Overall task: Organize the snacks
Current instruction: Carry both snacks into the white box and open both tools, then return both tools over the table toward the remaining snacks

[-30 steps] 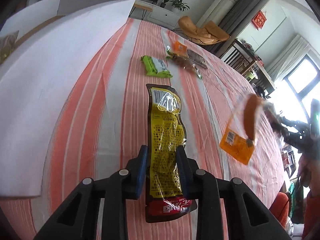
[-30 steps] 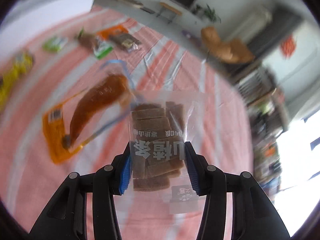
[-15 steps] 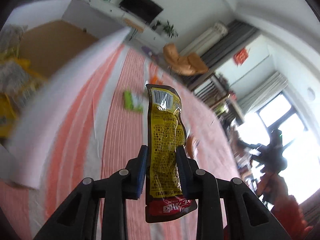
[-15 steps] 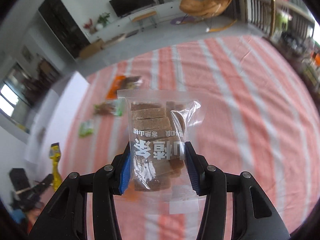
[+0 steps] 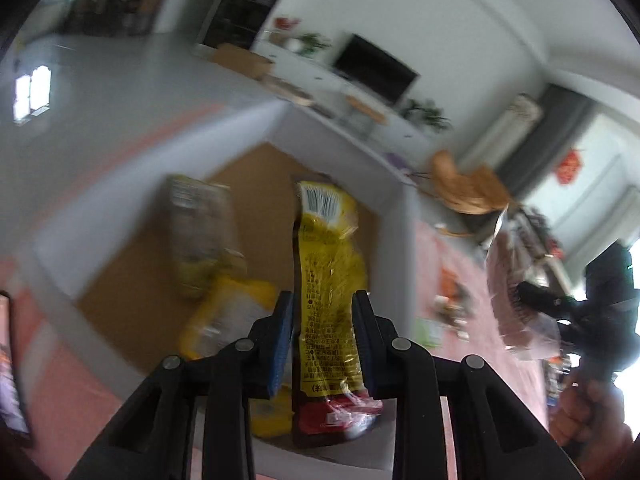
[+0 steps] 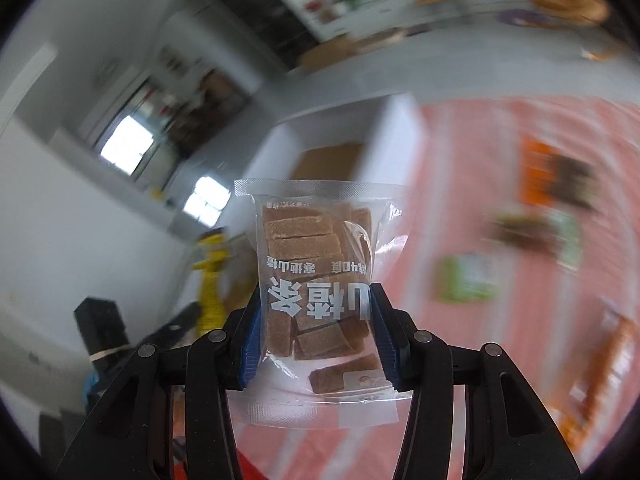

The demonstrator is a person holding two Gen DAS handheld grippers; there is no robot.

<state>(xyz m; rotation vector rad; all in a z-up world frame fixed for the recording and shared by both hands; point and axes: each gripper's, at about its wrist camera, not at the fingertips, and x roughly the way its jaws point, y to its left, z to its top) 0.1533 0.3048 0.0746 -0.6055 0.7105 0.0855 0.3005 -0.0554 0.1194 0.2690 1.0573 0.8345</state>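
Observation:
My left gripper (image 5: 323, 320) is shut on a long yellow snack packet (image 5: 326, 280) with a red end, held over the open white box (image 5: 402, 240) with a brown floor. Yellow snack bags (image 5: 208, 248) lie blurred inside that box. My right gripper (image 6: 316, 320) is shut on a clear bag of brown hawthorn strips (image 6: 320, 272), held in the air above the striped cloth. In the left wrist view the right gripper (image 5: 532, 300) shows at the right edge with that clear bag (image 5: 508, 280). The right wrist view shows the white box (image 6: 384, 144) farther off and the yellow packet (image 6: 212, 272) at the left.
Loose snacks lie on the orange-striped cloth (image 6: 460, 200): a green packet (image 6: 466, 278), an orange-and-dark packet (image 6: 556, 180) and a dark one (image 6: 528, 230). A person's hand (image 5: 588, 420) holds the right gripper. A TV stand and an armchair stand beyond.
Both grippers have swung left and up, from over the striped cloth toward the white box. The left one now holds its yellow packet above the box's inside. Each grip is unchanged.

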